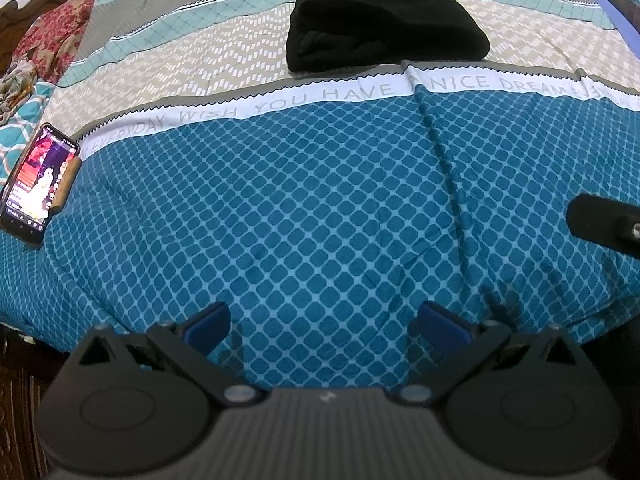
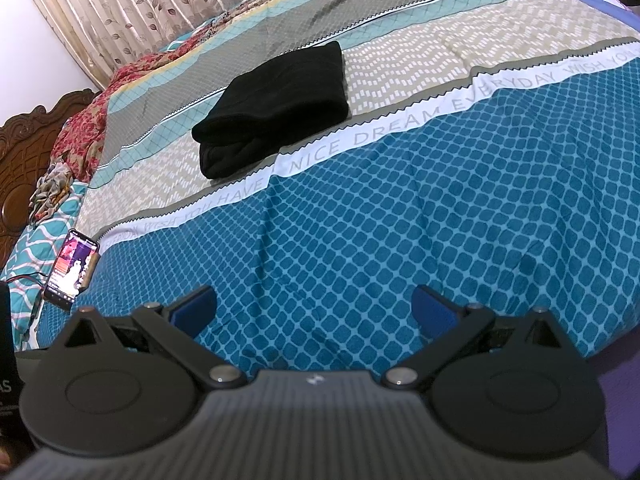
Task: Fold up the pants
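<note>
Black pants (image 1: 380, 20) lie folded into a compact bundle on the beige band of the bedspread, far ahead of both grippers; the right wrist view shows the same pants (image 2: 276, 108) up and left of centre. My left gripper (image 1: 324, 324) hovers open above the blue diamond-patterned part of the bed, nothing between its blue pads (image 1: 208, 326). My right gripper (image 2: 314, 308) is open too, over the same blue area, its pads (image 2: 434, 312) empty. A black part of the right gripper (image 1: 604, 224) pokes in at the right edge of the left wrist view.
A lit phone (image 1: 34, 184) lies at the bed's left edge, also visible as the phone (image 2: 72, 266) in the right view. Red floral cloth (image 1: 52, 28) is piled by the carved wooden headboard (image 2: 24, 148). A curtain (image 2: 140, 12) hangs behind the bed.
</note>
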Available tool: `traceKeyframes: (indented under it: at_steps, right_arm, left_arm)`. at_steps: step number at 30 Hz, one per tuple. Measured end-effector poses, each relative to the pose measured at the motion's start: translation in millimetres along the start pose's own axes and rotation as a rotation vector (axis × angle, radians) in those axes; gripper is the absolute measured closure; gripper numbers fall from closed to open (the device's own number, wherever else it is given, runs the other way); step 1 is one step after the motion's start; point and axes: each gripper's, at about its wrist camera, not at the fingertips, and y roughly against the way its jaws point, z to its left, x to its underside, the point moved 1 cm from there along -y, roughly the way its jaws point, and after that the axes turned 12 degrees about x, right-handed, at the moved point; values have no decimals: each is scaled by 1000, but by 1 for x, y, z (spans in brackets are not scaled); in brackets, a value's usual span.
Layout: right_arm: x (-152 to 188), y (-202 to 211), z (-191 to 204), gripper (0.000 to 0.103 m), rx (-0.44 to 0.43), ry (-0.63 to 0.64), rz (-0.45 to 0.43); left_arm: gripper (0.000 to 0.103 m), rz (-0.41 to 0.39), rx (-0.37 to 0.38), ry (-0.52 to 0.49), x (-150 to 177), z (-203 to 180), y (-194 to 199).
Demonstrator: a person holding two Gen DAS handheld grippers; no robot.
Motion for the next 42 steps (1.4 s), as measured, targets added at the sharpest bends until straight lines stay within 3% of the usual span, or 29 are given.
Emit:
traceKeyframes:
  at_steps: [29, 42]
  right_arm:
    - [-2, -2, -4, 0, -2, 1, 3]
    - [-28, -1, 3, 0, 12, 22, -49]
  left_arm:
    - [0, 2, -7, 3, 0, 0, -1]
    - [0, -50, 20, -17, -38, -2, 8]
